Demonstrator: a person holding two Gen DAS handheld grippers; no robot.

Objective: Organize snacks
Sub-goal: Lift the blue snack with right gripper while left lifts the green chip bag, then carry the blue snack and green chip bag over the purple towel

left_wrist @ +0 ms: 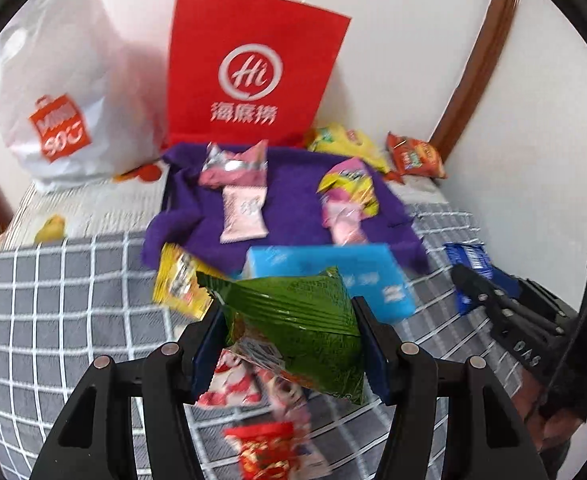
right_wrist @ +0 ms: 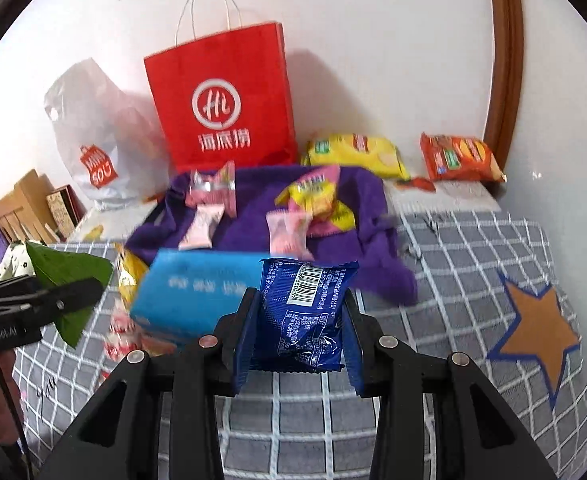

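Observation:
My left gripper [left_wrist: 289, 320] is shut on a green snack packet [left_wrist: 293, 316], held up above the checked bedcover; the same packet [right_wrist: 67, 280] shows at the left of the right wrist view. My right gripper [right_wrist: 299, 312] is shut on a blue snack packet [right_wrist: 303, 312] with a barcode, also lifted; it appears as the blue packet [left_wrist: 467, 258] at the right of the left wrist view. On a purple cloth [left_wrist: 293, 200] lie pink packets [left_wrist: 241, 208] and a yellow-pink packet [left_wrist: 347, 188]. A light blue box [left_wrist: 333, 268] lies at the cloth's near edge.
A red paper bag [left_wrist: 249, 68] and a white plastic bag [left_wrist: 65, 92] stand against the wall. A yellow chip bag [right_wrist: 353, 152] and an orange bag [right_wrist: 459, 158] lie at the back right. Red-and-white packets [left_wrist: 253, 400] and a yellow packet [left_wrist: 177, 280] lie on the grey checked cover [left_wrist: 53, 320].

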